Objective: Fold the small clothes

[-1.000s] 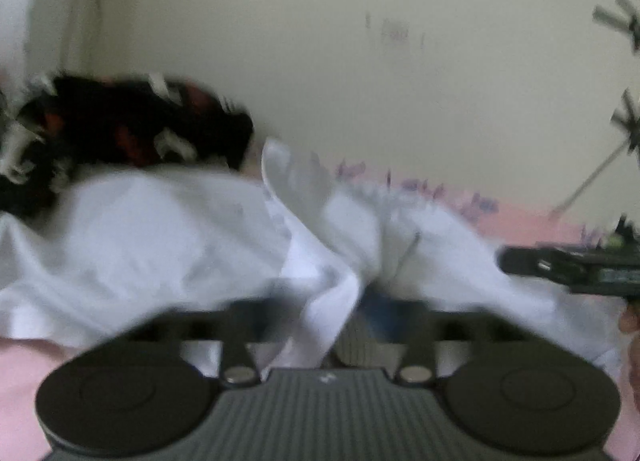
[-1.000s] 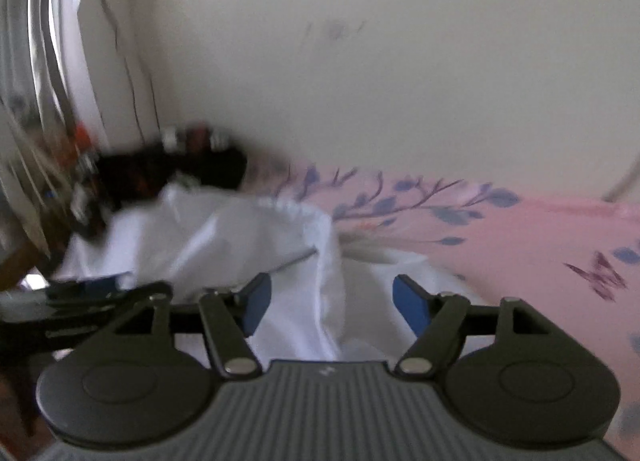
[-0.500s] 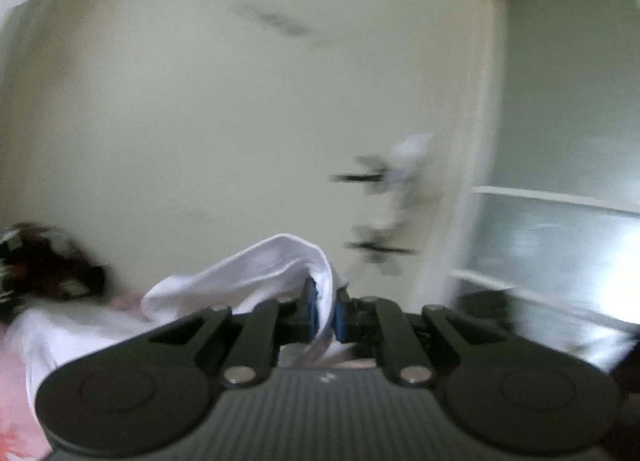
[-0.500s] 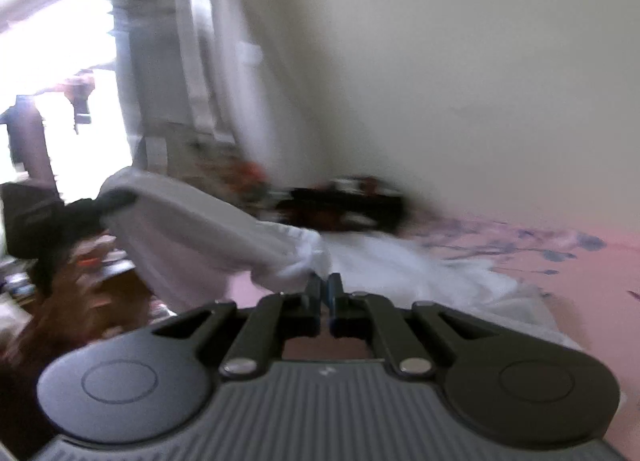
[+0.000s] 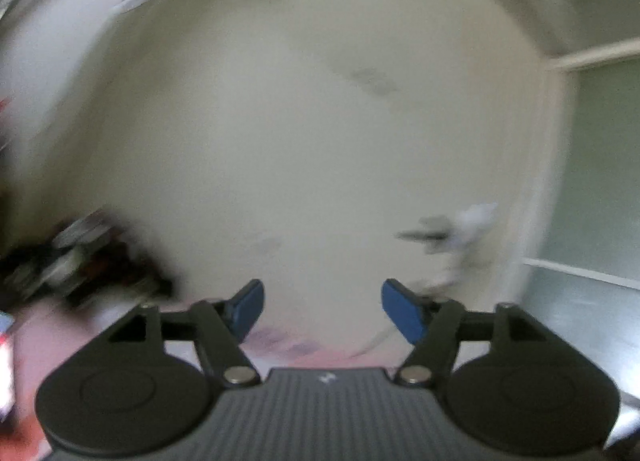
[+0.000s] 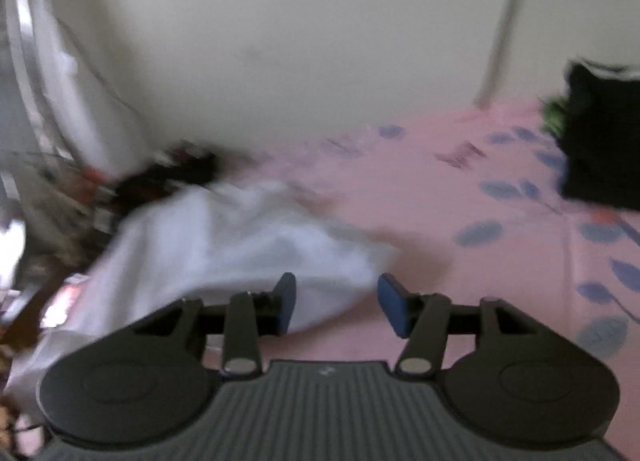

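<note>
A white garment [image 6: 240, 245] lies crumpled on the pink floral bedsheet [image 6: 460, 213] in the right wrist view, left of centre. My right gripper [image 6: 334, 301] is open and empty, just in front of the garment's near edge. My left gripper [image 5: 322, 311] is open and empty, raised and pointing at the cream wall [image 5: 300, 141]; the white garment does not show in that blurred view.
A dark patterned garment [image 6: 176, 173] lies behind the white one near the wall; it also shows in the left wrist view [image 5: 92, 261]. A black object [image 6: 600, 141] sits on the sheet at the right. A window frame [image 5: 592, 261] is at the right.
Both grippers were shut on the white garment half a second ago and have opened. The garment has dropped onto the sheet. Both views have swung.
</note>
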`<state>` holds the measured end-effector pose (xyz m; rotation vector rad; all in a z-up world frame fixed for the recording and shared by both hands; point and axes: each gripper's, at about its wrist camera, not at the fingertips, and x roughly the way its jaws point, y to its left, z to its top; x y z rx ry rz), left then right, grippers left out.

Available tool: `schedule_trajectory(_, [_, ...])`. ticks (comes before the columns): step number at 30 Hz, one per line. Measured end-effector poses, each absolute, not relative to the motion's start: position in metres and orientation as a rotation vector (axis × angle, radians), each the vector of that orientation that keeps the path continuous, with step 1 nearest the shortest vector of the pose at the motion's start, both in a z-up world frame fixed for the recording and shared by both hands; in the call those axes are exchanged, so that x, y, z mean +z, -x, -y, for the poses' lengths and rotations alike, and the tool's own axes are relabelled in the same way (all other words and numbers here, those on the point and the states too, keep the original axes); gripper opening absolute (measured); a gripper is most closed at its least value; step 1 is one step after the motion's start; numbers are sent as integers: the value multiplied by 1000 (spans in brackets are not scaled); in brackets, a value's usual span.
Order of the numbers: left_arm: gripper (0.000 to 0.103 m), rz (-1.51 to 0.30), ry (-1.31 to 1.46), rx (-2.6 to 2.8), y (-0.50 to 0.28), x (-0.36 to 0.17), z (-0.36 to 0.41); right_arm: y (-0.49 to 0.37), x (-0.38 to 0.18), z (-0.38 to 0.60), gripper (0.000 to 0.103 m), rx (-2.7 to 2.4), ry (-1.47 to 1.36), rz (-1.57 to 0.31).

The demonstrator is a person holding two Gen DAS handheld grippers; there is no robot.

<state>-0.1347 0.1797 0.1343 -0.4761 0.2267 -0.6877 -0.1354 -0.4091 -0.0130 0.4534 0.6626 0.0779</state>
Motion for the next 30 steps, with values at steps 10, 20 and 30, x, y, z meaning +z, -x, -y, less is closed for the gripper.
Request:
schedule_trajectory(10, [72, -759, 302, -330, 42, 37, -127, 103, -14, 390, 52, 140, -483, -685])
schedule_trajectory(20, [81, -805, 309, -352, 47, 27, -128, 138, -11, 435, 63, 145, -902, -570])
schedule_trajectory(30, [88, -796, 309, -366, 43, 22, -128, 133, -4, 427, 64, 77, -809, -488])
